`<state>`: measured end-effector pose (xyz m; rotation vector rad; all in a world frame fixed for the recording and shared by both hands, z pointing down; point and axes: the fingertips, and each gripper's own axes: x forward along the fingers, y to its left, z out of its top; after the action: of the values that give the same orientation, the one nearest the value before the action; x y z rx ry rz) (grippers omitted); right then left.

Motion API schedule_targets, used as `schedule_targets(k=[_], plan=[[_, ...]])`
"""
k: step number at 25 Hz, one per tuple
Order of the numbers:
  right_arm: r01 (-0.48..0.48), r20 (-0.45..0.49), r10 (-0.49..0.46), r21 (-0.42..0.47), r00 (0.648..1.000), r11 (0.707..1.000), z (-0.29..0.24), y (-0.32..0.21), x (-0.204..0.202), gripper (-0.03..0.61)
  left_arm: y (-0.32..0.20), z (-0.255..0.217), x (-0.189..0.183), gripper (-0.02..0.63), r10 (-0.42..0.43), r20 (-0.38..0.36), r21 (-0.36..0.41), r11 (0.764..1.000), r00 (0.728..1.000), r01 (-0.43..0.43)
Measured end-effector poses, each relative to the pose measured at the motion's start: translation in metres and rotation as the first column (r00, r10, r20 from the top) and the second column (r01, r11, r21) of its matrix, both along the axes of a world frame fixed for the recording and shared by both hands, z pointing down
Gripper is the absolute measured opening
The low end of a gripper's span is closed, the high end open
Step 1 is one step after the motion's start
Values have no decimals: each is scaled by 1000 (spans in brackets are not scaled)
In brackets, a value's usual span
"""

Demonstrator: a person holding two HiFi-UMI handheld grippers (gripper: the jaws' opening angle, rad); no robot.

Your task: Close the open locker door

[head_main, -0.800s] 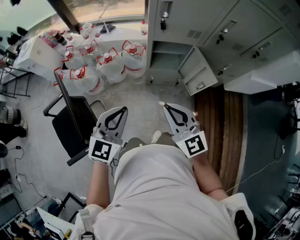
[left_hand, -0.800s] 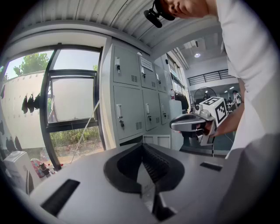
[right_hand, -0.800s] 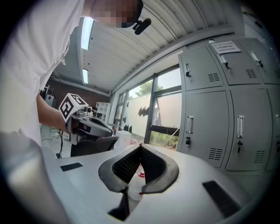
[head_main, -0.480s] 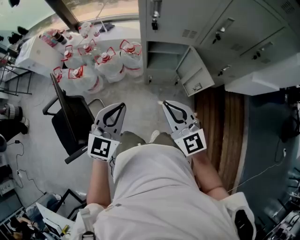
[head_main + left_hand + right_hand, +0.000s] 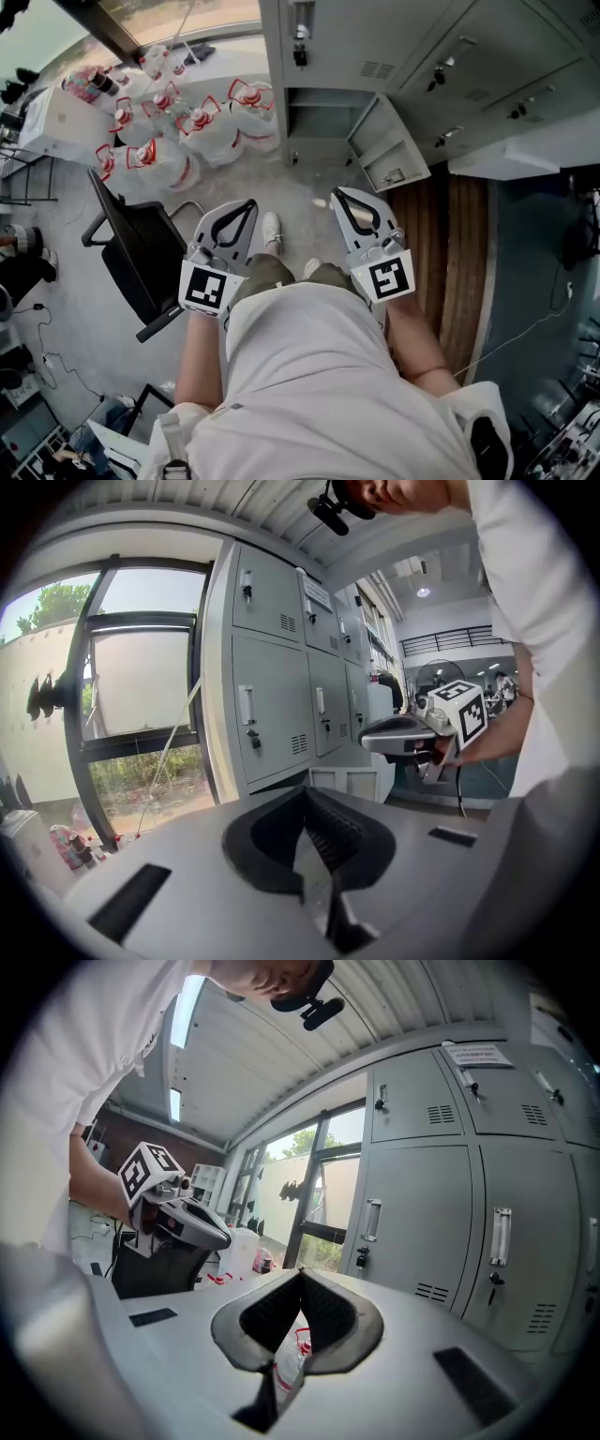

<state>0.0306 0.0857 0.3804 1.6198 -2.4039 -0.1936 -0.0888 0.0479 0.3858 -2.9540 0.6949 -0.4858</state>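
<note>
The left tool (image 5: 249, 204) and right tool (image 5: 338, 193) are closed and empty; step closer, then push the locker door (image 5: 392, 152) shut.

— Where is the head camera looking from?
— Above, facing steeply down at the floor (image 5: 300, 183) before the lockers (image 5: 375, 47).
— The others?
— Riding on the left hand-held gripper (image 5: 246, 206) and right hand-held gripper (image 5: 339, 194), each looking closely along its jaws toward those same lockers.
</note>
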Motion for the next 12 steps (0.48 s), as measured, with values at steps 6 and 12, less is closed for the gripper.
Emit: schedule_targets(k=[6,12], plan=[[-90,-79,86,-38,993,995,3,-52,3,11,-67,3,13,2,115,-18,-5,993,993,-115],[-223,-133,216,-39,967,974,3,-94,10,11,-115,4,33,2,259,-43,-20,965,965,-260]])
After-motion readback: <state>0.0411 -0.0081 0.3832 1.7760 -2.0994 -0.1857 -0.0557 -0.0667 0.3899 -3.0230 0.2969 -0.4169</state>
